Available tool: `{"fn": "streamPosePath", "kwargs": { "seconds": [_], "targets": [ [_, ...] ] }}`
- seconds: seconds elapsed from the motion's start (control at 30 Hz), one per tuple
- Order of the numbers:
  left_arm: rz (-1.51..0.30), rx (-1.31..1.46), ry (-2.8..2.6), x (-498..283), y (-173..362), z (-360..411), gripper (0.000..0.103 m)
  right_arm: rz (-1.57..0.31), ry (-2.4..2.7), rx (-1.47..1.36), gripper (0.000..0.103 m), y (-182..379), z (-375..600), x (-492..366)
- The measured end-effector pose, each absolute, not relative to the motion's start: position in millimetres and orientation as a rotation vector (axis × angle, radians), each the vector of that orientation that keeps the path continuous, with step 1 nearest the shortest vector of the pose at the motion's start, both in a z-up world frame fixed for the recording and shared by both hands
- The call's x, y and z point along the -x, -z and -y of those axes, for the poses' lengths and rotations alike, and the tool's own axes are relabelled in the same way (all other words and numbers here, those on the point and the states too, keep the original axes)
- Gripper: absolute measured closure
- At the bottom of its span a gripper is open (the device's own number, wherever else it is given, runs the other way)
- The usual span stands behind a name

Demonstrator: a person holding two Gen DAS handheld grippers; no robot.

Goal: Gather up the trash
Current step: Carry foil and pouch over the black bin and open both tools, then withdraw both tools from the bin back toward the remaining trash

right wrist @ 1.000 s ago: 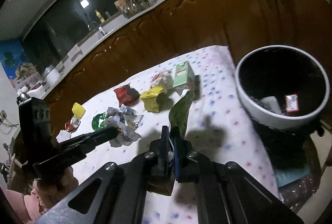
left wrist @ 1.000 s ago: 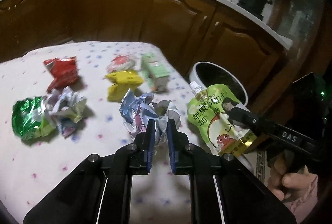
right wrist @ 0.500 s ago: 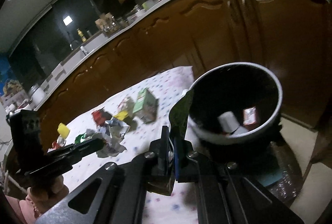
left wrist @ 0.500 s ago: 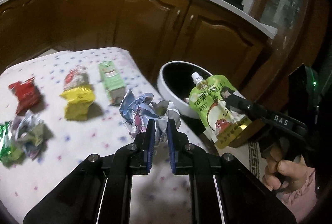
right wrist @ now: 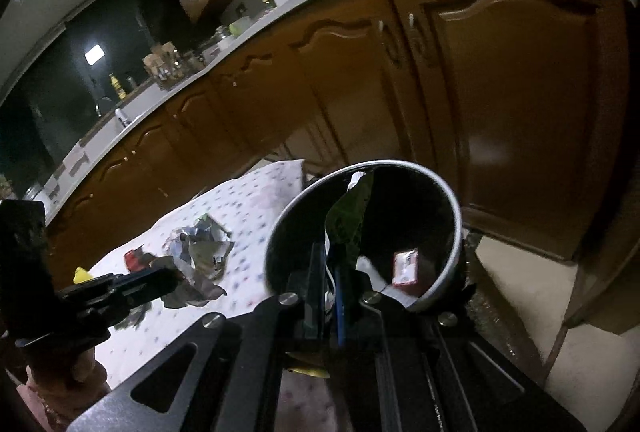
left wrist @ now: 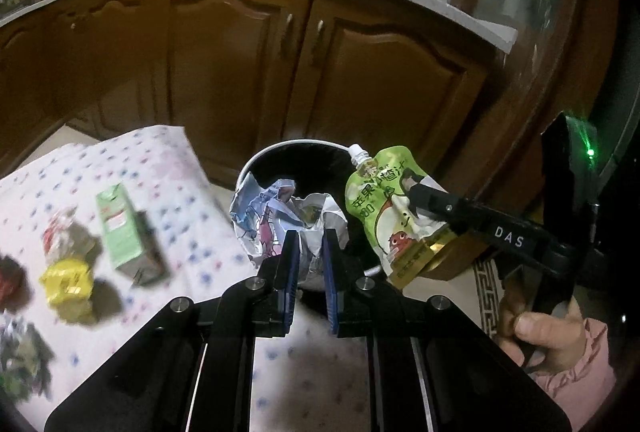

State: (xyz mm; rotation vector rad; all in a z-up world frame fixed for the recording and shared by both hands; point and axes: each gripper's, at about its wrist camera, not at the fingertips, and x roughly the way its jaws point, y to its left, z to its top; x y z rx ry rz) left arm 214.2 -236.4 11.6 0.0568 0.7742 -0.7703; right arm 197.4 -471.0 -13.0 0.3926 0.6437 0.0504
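My left gripper is shut on a crumpled silvery wrapper and holds it at the near rim of the round trash bin. My right gripper is shut on a green juice pouch, held over the bin; the pouch and the right gripper also show in the left wrist view. The bin holds a red-and-white packet and white scraps. The left gripper with its wrapper shows at the left of the right wrist view.
The dotted white tablecloth carries a green carton, a yellow wrapper, a red-and-white wrapper and more litter at the left edge. Brown cabinet doors stand behind the bin. Pans sit on the counter above.
Both grippers have swung right, from over the table to the bin, each carrying its piece. The pouch now hangs over the bin's opening and the crumpled wrapper is at its rim.
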Motion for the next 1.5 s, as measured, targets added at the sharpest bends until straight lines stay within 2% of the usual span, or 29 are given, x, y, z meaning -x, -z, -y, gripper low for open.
{"fn": "streamPosePath", "kwargs": {
  "seconds": [0.4,0.77,0.83,0.87,0.9,0.93,0.97,1.03,1.07,1.1,1.23,1.3,1.37,1.5],
  "targets": [
    [-0.87,-0.106,0.78,-253,16,289,0.092,-0.69,-0.016,-0.358,0.1,23,480,-232],
    [-0.932,-0.117,0.768,-265,43,305,0.09,-0.747,0.001,-0.332,0.1,41,487,-249],
    [-0.935,-0.115,0.765,-266,44,304,0.089,-0.753,0.002,-0.328,0.099,43,488,-249],
    [-0.935,-0.114,0.764,-266,44,304,0.082,-0.756,-0.001,-0.332,0.099,44,488,-250],
    [-0.939,-0.114,0.764,-265,44,303,0.076,-0.757,0.0,-0.336,0.094,44,490,-251],
    [-0.942,-0.114,0.755,-265,43,303,0.058,-0.755,-0.002,-0.344,0.094,45,491,-250],
    [-0.937,-0.109,0.744,-264,42,301,0.044,-0.752,-0.007,-0.357,0.093,45,492,-250],
    [-0.92,-0.092,0.734,-262,38,296,0.036,-0.752,-0.016,-0.392,0.084,45,496,-250],
    [-0.918,-0.088,0.728,-261,37,293,0.034,-0.748,-0.015,-0.4,0.072,45,497,-248],
    [-0.913,-0.079,0.72,-259,35,288,0.034,-0.742,-0.015,-0.405,0.065,44,498,-247],
    [-0.896,-0.032,0.691,-250,32,264,0.031,-0.716,-0.015,-0.422,0.058,37,498,-238],
    [-0.882,-0.008,0.672,-240,32,249,0.031,-0.7,-0.019,-0.439,0.04,34,497,-232],
    [-0.871,0.013,0.657,-232,33,235,0.031,-0.679,-0.028,-0.471,0.03,32,496,-225],
    [-0.849,0.031,0.619,-208,38,204,0.031,-0.656,-0.038,-0.511,0.029,28,491,-212]
  ]
}}
